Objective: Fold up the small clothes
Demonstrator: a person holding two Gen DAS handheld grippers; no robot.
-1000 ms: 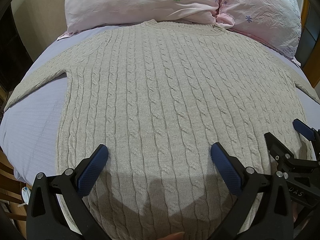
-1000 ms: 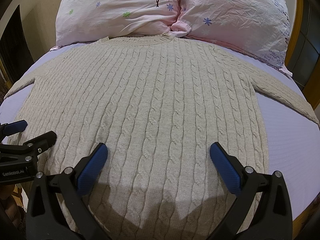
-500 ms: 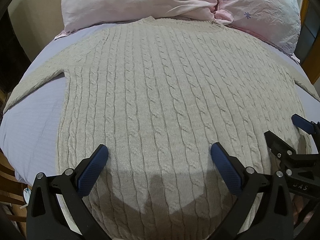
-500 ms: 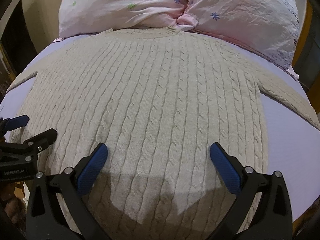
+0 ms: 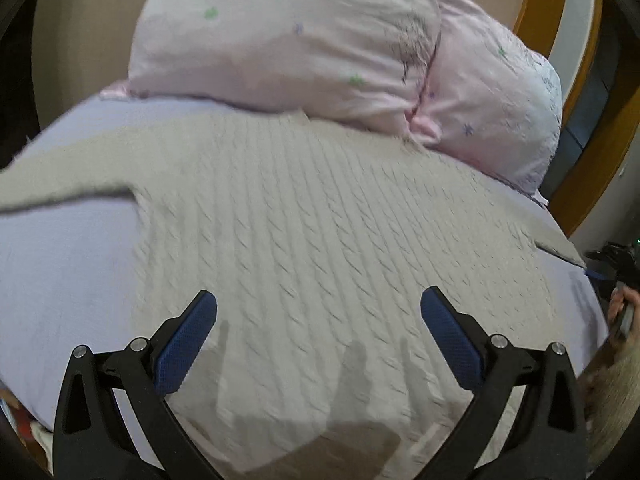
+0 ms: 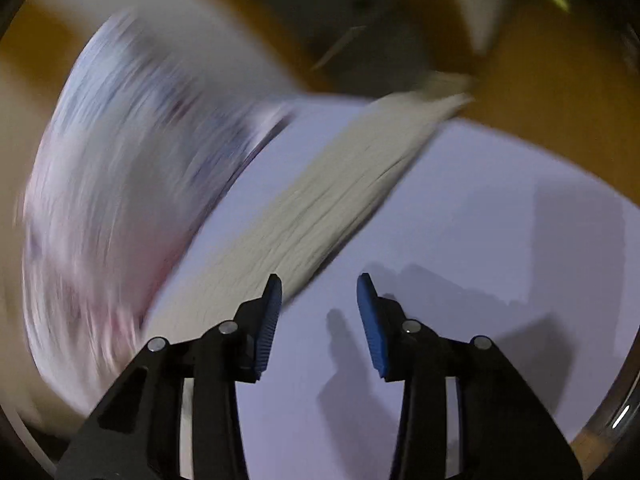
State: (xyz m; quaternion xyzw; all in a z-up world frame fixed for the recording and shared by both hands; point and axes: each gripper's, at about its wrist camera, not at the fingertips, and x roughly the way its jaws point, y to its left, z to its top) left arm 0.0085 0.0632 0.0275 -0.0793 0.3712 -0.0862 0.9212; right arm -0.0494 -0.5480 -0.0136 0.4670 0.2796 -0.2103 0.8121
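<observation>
We see the cream cable-knit sweater (image 5: 320, 232) spread flat on the lavender bed sheet (image 5: 68, 264), straight ahead of and under our left gripper (image 5: 318, 316), whose blue pads stand wide apart above the lower body of the knit, holding nothing. Two pink pillows (image 5: 288, 44) lie beyond the sweater's neckline, past the fingertips. Our right gripper (image 6: 319, 304) has its jaws partly open with nothing between them, over bare sheet (image 6: 480, 216). One sleeve (image 6: 320, 204) runs diagonally away from just ahead of its left pad (image 6: 267, 328); whether they touch we cannot tell. That view is badly blurred, a pillow (image 6: 132, 168) smeared to the left of the fingers
</observation>
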